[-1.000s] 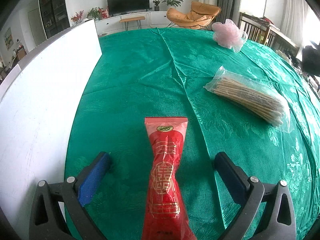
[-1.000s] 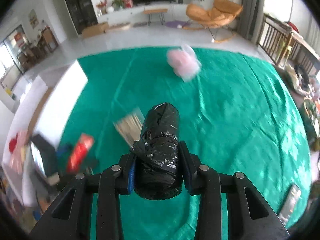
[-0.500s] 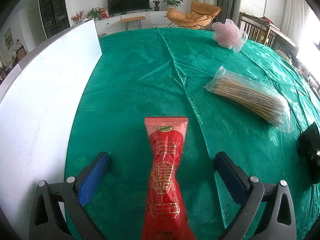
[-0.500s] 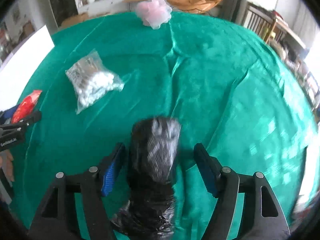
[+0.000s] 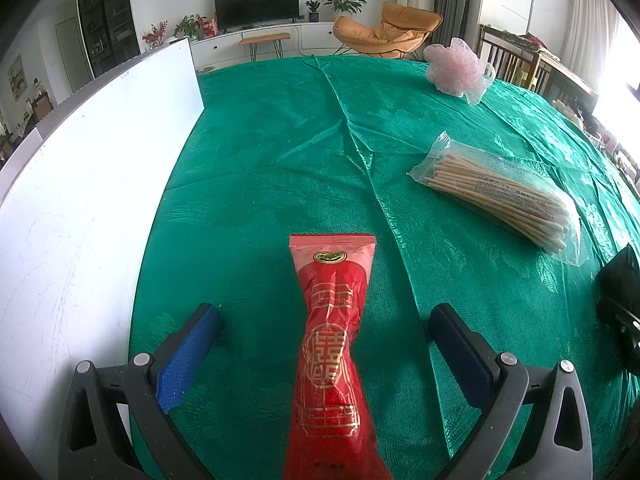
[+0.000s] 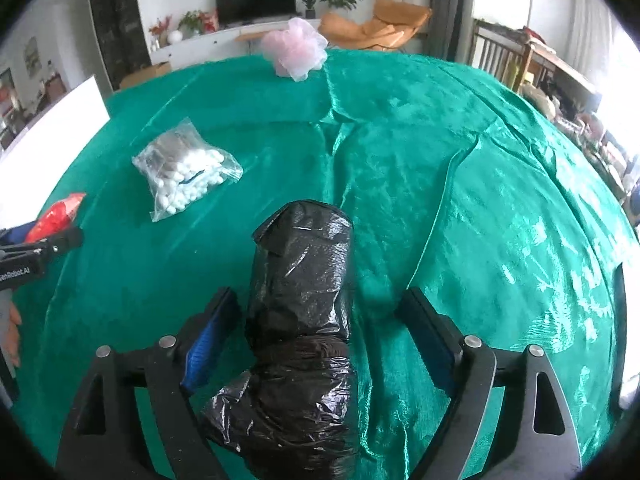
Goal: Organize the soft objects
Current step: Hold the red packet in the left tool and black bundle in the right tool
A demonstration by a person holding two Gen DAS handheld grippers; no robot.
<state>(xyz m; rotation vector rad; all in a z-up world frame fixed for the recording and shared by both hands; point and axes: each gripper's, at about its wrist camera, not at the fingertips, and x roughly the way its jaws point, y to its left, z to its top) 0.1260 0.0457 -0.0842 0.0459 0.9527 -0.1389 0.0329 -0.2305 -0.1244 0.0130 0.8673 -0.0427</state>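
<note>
On the left, the left gripper (image 5: 324,344) hangs released, its blue pads well clear of the long red foil packet (image 5: 332,344) lying between them on the green cloth-covered counter (image 5: 280,160). Further right and farther off lies a clear bag of cotton swabs (image 6: 186,168). On the right, the right gripper (image 6: 316,328) has just been opening, jaws wide, with the crinkled black plastic bag roll (image 6: 300,300) resting on the counter between them, untouched.

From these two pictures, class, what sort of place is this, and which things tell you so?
Most likely a home living room: a television on a low white cabinet, an orange lounge chair, and potted plants behind a table in a green cloth.
</note>
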